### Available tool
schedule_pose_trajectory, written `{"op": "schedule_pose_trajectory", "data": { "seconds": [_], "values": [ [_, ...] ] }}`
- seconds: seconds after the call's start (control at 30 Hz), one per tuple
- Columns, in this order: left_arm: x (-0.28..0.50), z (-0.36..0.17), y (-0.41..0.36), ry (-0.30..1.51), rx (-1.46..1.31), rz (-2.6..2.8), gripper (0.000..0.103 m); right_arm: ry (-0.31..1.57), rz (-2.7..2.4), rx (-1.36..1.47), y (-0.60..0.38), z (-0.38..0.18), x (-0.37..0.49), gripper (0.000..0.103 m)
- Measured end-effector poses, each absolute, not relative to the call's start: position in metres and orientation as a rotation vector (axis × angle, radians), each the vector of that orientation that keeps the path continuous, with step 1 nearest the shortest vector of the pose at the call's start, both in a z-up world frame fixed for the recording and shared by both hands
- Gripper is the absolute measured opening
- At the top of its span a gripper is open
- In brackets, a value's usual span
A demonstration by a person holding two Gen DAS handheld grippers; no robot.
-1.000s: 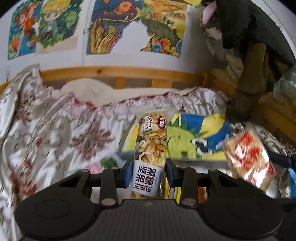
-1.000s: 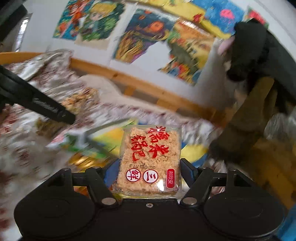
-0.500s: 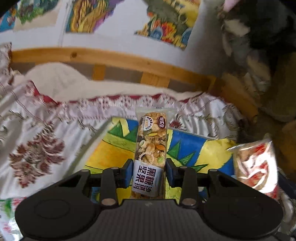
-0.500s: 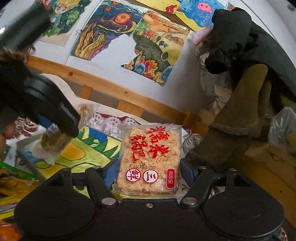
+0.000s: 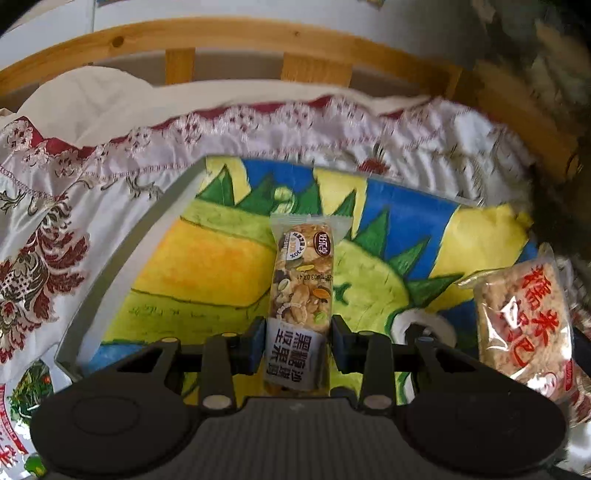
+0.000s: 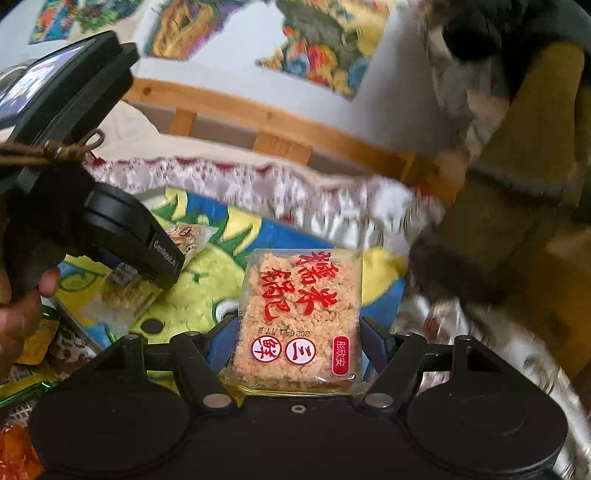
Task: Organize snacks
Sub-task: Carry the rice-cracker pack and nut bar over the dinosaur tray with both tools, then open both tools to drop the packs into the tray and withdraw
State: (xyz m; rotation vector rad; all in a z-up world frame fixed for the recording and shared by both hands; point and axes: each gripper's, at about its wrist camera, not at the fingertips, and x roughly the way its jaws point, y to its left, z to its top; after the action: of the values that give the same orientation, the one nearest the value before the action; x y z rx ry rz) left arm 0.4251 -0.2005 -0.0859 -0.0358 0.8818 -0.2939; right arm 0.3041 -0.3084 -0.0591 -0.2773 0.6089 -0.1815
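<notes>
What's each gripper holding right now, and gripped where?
Left gripper clamps the nut bar across its white-labelled lower end. Right gripper clamps the square rice cracker pack by its side edges.

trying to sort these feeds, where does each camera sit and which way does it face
Left wrist: on the left gripper, looking forward and down over its nut bar at the painted tray; only the gripper's own fingers show.
Right wrist: on the right gripper, looking forward and down over its rice cake at the tray; a hand shows at left.
Shared: the tray, the bed rail, both snacks.
</notes>
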Motion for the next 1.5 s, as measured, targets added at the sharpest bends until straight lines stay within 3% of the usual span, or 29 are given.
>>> {"op": "schedule_pose_trajectory", "data": {
  "seconds": [0.33, 0.4, 0.47, 0.57, 0.73, 0.8, 0.87, 1.27, 1.5],
  "values": [
    [0.422, -0.086, -0.210, 0.884, 0.032, -0.280, 0.043, 0.658, -0.168, -0.247, -0.311, -0.065, 0.306, 0.075],
    [0.421, -0.084, -0.208, 0.889, 0.021, -0.277, 0.057, 0.637, -0.173, -0.260, -0.311, -0.063, 0.304, 0.085],
    [0.419, -0.080, -0.204, 0.878, 0.000, -0.272, 0.065, 0.619, -0.176, -0.262, -0.310, -0.060, 0.302, 0.087],
    [0.413, -0.069, -0.195, 0.856, -0.030, -0.268, 0.070, 0.592, -0.183, -0.256, -0.309, -0.054, 0.296, 0.088],
    [0.386, -0.038, -0.166, 0.736, -0.075, -0.248, 0.088, 0.503, -0.201, -0.230, -0.304, -0.032, 0.274, 0.095],
    [0.371, -0.024, -0.151, 0.683, -0.083, -0.240, 0.095, 0.456, -0.202, -0.207, -0.301, -0.019, 0.261, 0.102],
    [0.352, -0.012, -0.135, 0.626, -0.089, -0.227, 0.101, 0.404, -0.205, -0.185, -0.296, -0.006, 0.245, 0.102],
    [0.219, 0.038, -0.055, 0.407, -0.023, -0.149, 0.103, 0.246, -0.208, -0.105, -0.250, 0.037, 0.137, 0.102],
    [0.155, 0.049, -0.032, 0.390, 0.052, -0.125, 0.103, 0.226, -0.213, -0.020, -0.229, 0.046, 0.070, 0.102]
  ]
}}
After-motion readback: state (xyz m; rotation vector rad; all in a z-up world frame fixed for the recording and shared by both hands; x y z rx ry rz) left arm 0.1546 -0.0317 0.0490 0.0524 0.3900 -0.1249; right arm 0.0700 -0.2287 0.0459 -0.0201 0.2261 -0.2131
